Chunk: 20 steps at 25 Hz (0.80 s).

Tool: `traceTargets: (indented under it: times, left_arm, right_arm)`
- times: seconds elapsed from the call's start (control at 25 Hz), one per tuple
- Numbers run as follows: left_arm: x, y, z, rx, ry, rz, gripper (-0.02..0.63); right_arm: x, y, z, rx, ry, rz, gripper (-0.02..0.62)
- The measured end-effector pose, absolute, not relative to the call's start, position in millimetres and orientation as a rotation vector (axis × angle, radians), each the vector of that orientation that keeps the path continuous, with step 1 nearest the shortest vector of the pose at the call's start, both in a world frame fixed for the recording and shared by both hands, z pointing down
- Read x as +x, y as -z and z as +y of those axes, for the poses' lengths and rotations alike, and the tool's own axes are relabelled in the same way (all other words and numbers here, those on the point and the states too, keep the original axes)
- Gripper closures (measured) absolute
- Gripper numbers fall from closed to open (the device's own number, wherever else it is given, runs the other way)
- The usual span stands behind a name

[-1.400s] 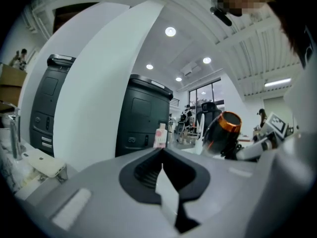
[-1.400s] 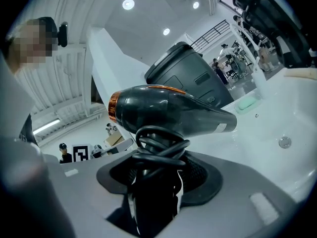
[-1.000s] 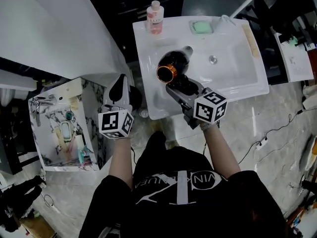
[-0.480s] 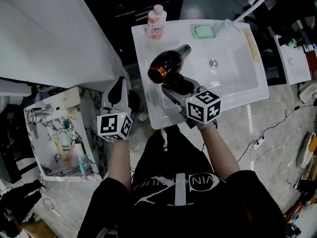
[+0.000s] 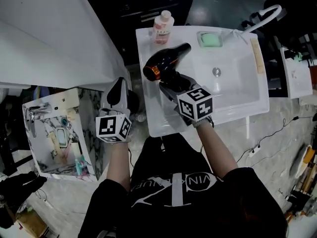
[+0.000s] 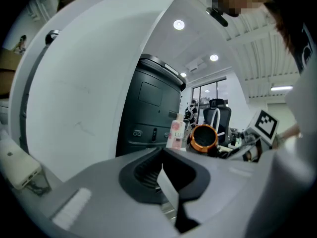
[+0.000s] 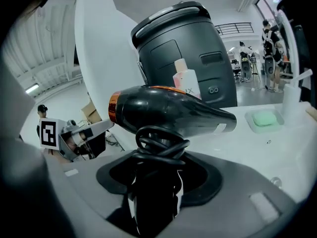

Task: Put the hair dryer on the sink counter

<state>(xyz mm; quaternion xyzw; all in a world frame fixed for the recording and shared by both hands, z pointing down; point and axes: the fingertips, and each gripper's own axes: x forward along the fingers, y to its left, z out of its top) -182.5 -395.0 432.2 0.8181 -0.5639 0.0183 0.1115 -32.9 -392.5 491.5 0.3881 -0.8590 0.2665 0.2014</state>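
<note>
One white rectangular sink counter (image 5: 159, 122) with a sunken basin fills the scene ahead of the person.

Black hair dryer with a copper-orange ring at one end (image 5: 166, 61): held over the counter's left part, beside the basin. Its barrel lies roughly level, with the ring end toward the counter's left edge. A black cord is coiled round its handle.

Right gripper (image 5: 168, 86): jaws clenched on the dryer's handle just below the coiled cord, barrel above the jaws.

Left gripper (image 5: 118, 85): off the counter's left edge, well apart from the dryer. Jaws pressed together, nothing between them.

Pink plastic bottle with a white cap (image 5: 162, 26): upright at the counter's back left corner, behind the dryer.

Green soap bar in a white dish (image 5: 212, 38): on the back rim, right of the bottle.
</note>
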Motion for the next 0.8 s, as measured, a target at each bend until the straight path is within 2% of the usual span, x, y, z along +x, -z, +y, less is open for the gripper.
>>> traceTargets:
  times: [0.8]
  left_arm:
    - [-185, -455, -413, 2.332, -0.083, -1.687, 0.606]
  right_arm:
    - [-44, -540, -436, 1.156, -0.639, -2.229, 0.342]
